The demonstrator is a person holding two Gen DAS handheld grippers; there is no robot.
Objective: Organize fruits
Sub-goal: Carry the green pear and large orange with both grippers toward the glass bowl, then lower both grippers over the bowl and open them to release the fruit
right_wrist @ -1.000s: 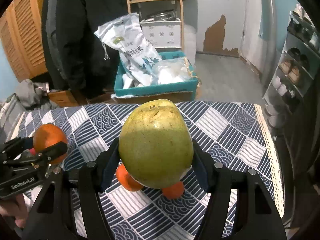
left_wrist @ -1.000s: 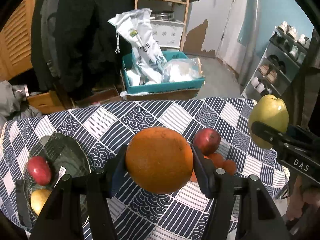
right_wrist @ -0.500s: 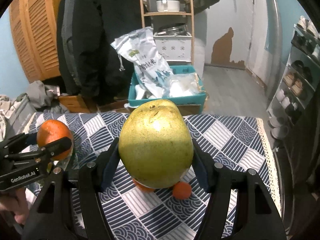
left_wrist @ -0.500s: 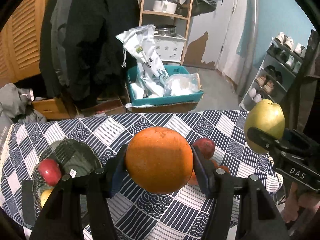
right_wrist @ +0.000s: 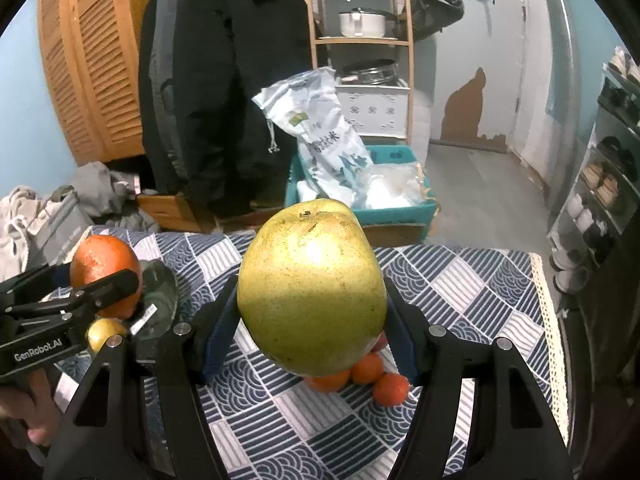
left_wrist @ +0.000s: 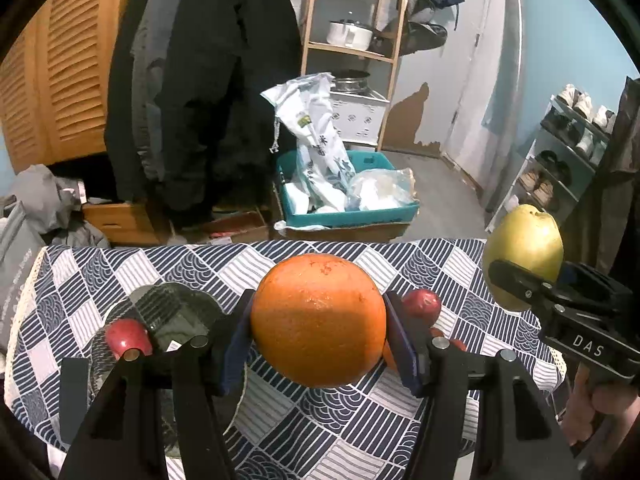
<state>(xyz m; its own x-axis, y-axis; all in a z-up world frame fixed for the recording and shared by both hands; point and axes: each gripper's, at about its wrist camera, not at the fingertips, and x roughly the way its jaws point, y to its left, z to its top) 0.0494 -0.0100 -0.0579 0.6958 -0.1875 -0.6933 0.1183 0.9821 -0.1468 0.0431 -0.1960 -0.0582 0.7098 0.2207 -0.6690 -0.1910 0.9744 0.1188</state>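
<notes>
Left gripper (left_wrist: 318, 322): both pads pressed against the sides of an orange (left_wrist: 318, 320), which hangs clear above the table
Orange: near round, no marked long axis; its pitted skin faces the left wrist camera; in the right wrist view it shows at the far left (right_wrist: 106, 274), above the plate
Right gripper (right_wrist: 312, 300): jaws clamped on a yellow-green pear (right_wrist: 312, 288), lifted off the table
Pear: long axis roughly upright, tilted slightly; the dimpled stem end points up and away from the camera, the broad end down; in the left wrist view it sits at the right edge (left_wrist: 524, 254), its dimple again on top
Plate (left_wrist: 176, 306): dark, on the left part of the table, holding a red apple (left_wrist: 128, 338) near its left rim and a small yellow fruit (right_wrist: 105, 332), seen only in the right wrist view
Loose fruit: a second red apple (left_wrist: 422, 306) lies on the cloth right of the orange; just beside it a cluster of small tangerines (right_wrist: 390, 388), partly hidden under the pear
Tablecloth (left_wrist: 344, 432): navy and white patchwork of wave and stripe patterns
Beyond the table: a teal crate (left_wrist: 352, 216) on the floor, holding a white rice bag (left_wrist: 316, 136) that leans left
</notes>
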